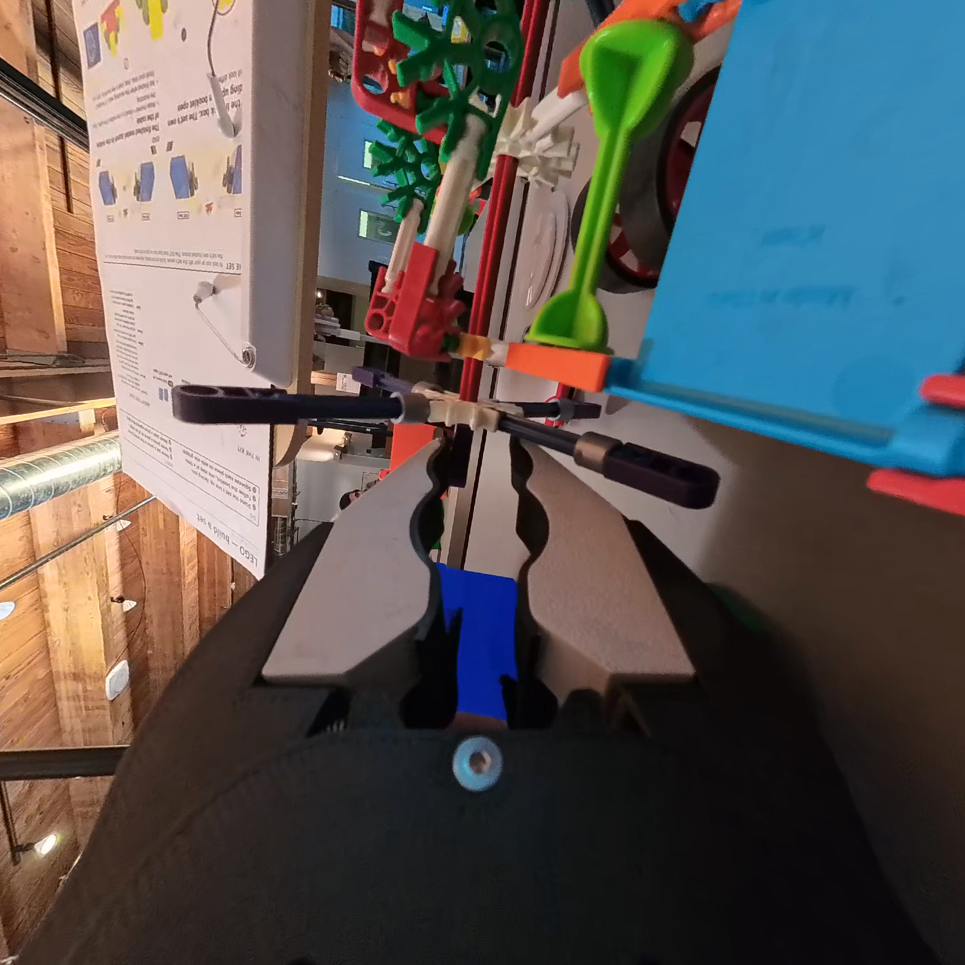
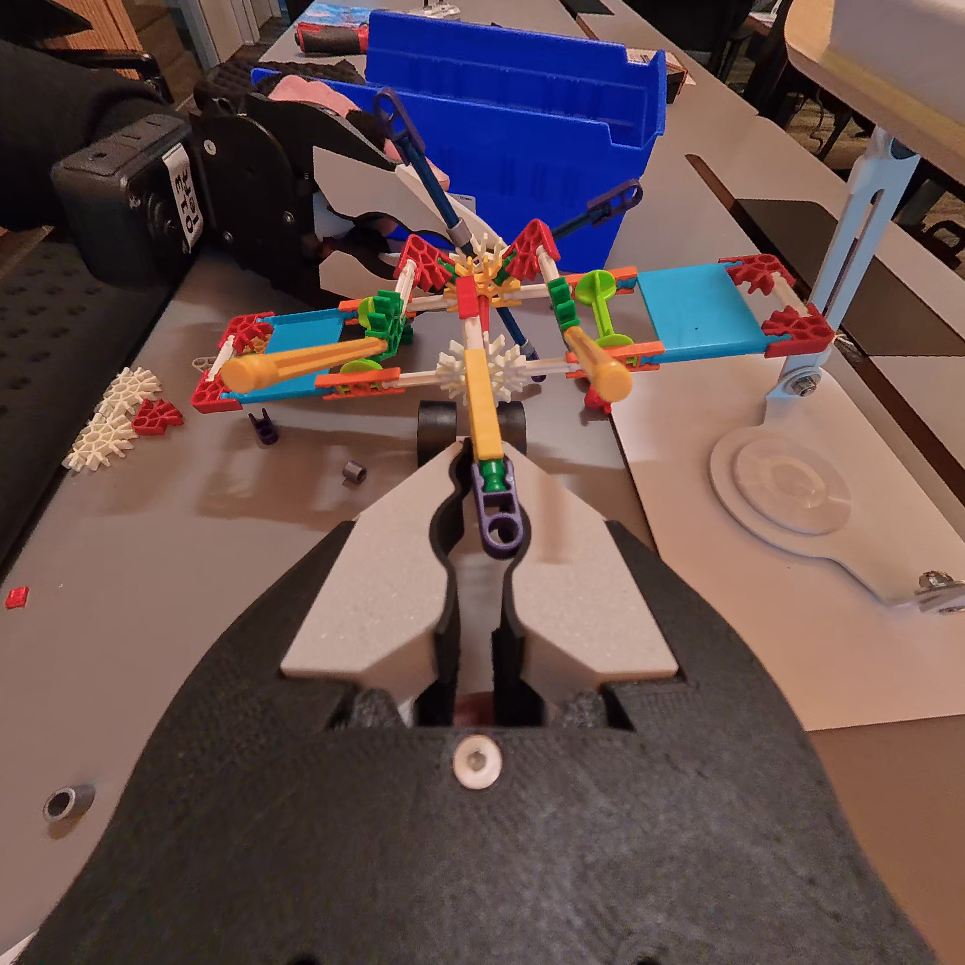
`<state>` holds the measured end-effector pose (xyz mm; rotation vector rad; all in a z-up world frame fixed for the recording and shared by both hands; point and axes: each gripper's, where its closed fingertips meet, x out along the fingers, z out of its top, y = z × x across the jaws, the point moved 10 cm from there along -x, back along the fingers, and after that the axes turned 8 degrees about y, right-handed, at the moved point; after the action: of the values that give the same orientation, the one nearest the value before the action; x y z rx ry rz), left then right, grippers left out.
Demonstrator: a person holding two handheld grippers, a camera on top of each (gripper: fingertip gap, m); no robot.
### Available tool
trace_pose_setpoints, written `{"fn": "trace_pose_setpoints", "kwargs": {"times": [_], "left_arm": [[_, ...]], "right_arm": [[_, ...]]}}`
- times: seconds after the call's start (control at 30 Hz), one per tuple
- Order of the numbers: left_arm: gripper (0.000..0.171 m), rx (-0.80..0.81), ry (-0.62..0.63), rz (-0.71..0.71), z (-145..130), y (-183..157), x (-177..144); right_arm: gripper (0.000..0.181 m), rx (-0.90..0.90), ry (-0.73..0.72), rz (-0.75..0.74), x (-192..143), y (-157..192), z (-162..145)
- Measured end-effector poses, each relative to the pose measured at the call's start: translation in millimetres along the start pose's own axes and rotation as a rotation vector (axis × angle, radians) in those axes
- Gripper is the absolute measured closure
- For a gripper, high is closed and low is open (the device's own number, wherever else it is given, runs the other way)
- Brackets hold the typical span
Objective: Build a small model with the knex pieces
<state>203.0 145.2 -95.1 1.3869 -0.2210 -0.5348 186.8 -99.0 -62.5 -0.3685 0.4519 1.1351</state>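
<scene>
A colourful rod-and-connector toy plane (image 2: pixel 483 334) with light blue wing panels (image 2: pixel 694 308) stands on the grey table (image 2: pixel 209 522). My right gripper (image 2: pixel 483 454) is shut on the purple connector (image 2: pixel 498 522) at the end of the plane's yellow rod (image 2: pixel 483 397). My left gripper (image 2: pixel 444 250) comes in from the left, at the far hub. In the left wrist view it (image 1: pixel 475 446) is open. Its fingertips (image 1: pixel 527 470) sit either side of a dark purple piece (image 1: pixel 459 459) just behind the white propeller hub (image 1: pixel 459 412) with dark blades. A blue wing panel (image 1: pixel 809 209) and a green spool (image 1: pixel 605 183) lie beyond.
A blue bin (image 2: pixel 522 120) stands behind the plane. Loose white connectors (image 2: pixel 112 418), a red connector (image 2: pixel 156 415), a purple clip (image 2: pixel 263 425) and grey spacers (image 2: pixel 355 472) lie at the left. A pale stand with a round base (image 2: pixel 783 491) is at the right. A printed instruction board (image 1: pixel 172 209) hangs beyond. The left gripper's tips are roughly 12 centimetres from the right gripper's.
</scene>
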Motion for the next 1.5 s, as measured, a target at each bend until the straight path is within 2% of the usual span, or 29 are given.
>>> {"fn": "trace_pose_setpoints", "kwargs": {"times": [0.8, 1.5], "left_arm": [[0.148, 0.008, 0.008, -0.002, 0.4, -1.5, -0.3], [0.157, 0.044, 0.023, -0.061, -0.7, -11.6, 2.7]], "right_arm": [[0.178, -0.007, 0.002, -0.004, 0.2, -0.1, 0.2], [0.178, -0.005, -0.017, -0.022, -2.3, 1.4, 6.8]]}}
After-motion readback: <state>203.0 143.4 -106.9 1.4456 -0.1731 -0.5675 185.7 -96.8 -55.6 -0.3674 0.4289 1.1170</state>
